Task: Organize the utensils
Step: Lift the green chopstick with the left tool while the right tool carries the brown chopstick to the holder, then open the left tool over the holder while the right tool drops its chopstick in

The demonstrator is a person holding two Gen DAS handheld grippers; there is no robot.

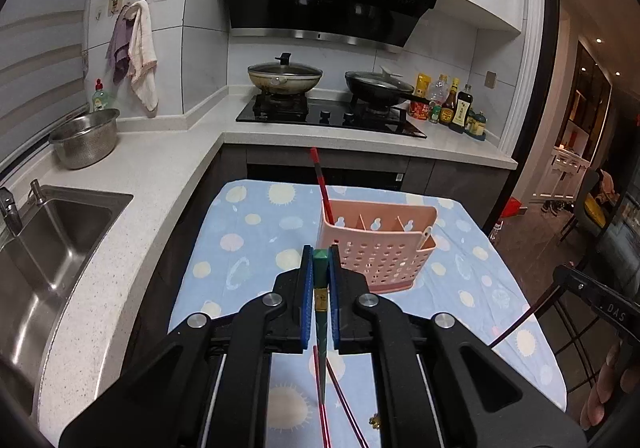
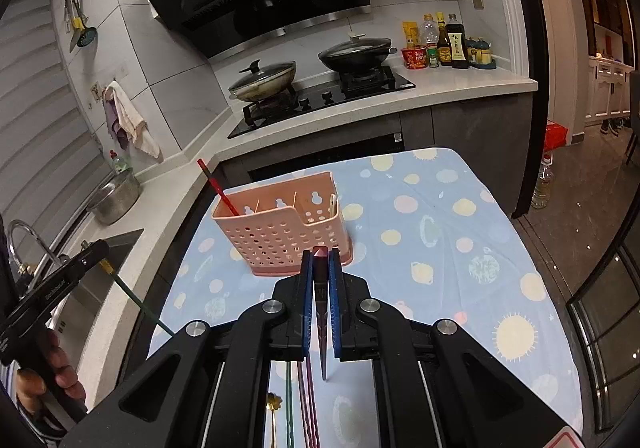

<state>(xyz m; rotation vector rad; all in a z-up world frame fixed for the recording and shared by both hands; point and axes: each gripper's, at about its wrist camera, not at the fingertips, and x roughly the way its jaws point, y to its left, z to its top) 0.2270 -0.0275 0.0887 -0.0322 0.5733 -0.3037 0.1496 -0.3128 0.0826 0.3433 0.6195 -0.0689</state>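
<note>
Over on the left, a steel sink [image 1: 60, 232] is sunk into the speckled counter, with a perforated metal colander [image 1: 85, 143] standing behind it and two cloths [image 1: 138, 52] hanging on the tiled wall above. Next comes the left tongs [image 1: 320, 254], its blue pads clenched on a dark green chopstick [image 1: 320, 280] that runs down between the fingers toward the worktop [image 1: 248, 248], which is covered in a pale blue cloth printed with suns and planets. Below that grip, two pinkish-red chopsticks [image 1: 336, 396] lie on the cloth, crossing near their upper ends, with a small gold utensil tip [image 1: 375, 421] just beside them.

Toward the middle of the worktop stands the pink perforated utensil caddy [image 1: 376, 244], upright, divided into compartments. A red chopstick [image 1: 322, 184] leans out of its leftmost compartment, and a pale handle [image 1: 425, 235] pokes up from the rightmost one.

Further right, the right tongs [image 2: 320, 254] is likewise clamped shut, here on a dark maroon chopstick [image 2: 321, 312] whose pointed end hangs above the cloth, near the caddy's front wall. Under this gripper more chopsticks [image 2: 308, 408] lie side by side on the worktop.

Behind everything, a lidded wok [image 1: 285, 77] and a black lidded pan [image 1: 378, 87] sit on the gas hob [image 1: 328, 116], and sauce bottles [image 1: 452, 106] cluster at the far right of the counter.
</note>
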